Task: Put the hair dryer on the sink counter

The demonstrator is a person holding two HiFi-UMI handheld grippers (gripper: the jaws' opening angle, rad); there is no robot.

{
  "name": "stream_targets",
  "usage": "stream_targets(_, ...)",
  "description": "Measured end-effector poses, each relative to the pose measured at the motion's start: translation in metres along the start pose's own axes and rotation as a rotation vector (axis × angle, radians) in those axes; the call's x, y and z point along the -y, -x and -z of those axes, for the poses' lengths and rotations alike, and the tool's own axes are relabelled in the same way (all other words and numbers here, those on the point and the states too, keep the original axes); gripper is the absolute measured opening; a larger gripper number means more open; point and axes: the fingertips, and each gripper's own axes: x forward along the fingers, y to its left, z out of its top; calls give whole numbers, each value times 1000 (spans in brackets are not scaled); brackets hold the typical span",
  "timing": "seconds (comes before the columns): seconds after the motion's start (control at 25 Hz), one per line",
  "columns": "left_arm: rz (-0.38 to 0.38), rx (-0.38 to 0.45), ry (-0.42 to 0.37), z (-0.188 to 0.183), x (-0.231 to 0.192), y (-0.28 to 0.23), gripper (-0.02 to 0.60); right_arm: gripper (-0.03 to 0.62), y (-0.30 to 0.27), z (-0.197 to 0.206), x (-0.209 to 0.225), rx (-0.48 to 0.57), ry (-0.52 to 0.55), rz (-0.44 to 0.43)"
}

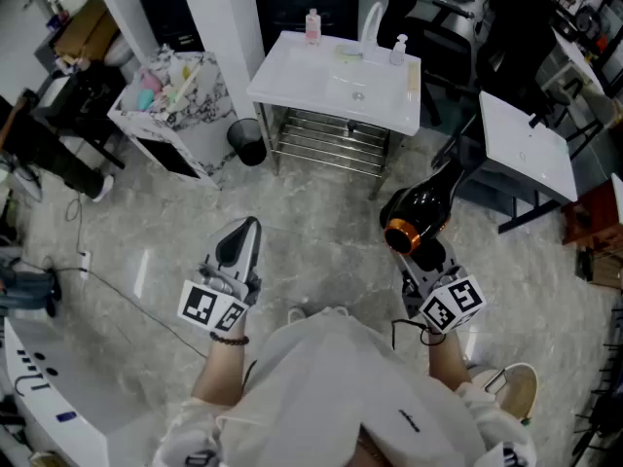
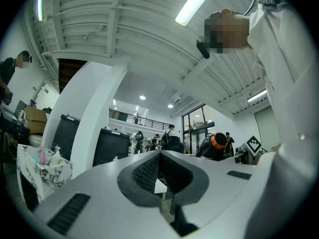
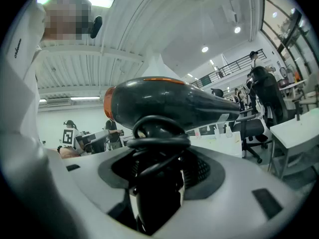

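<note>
The person stands on the floor (image 1: 321, 212) facing the sink counter (image 1: 292, 78), both forearms held forward and low in front of the body, the two grippers side by side and well apart. The left gripper (image 1: 249, 228) points ahead toward the counter; in its own view its jaws (image 2: 159, 176) stand together with nothing between them. The right gripper (image 1: 425, 257) is clamped on the handle of the hair dryer (image 1: 417, 212), with the coiled cord (image 3: 157, 141) bunched at the jaws. The dryer's black body lies across the top of that gripper (image 3: 159, 183), its orange-ringed end toward the person and its nozzle pointing away. The dryer (image 3: 174, 103) hangs over the floor, well apart from the counter.
</note>
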Motion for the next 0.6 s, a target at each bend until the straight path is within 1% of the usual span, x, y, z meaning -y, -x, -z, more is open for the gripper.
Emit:
stream_targets(0.24,-1,5,0,0,-1,6,23,262,1,3,-4,6,-1,3)
stream_targets(0.6,-1,17,-2,-9,-5,17,23,264,1,-1,-14,11,-12,12)
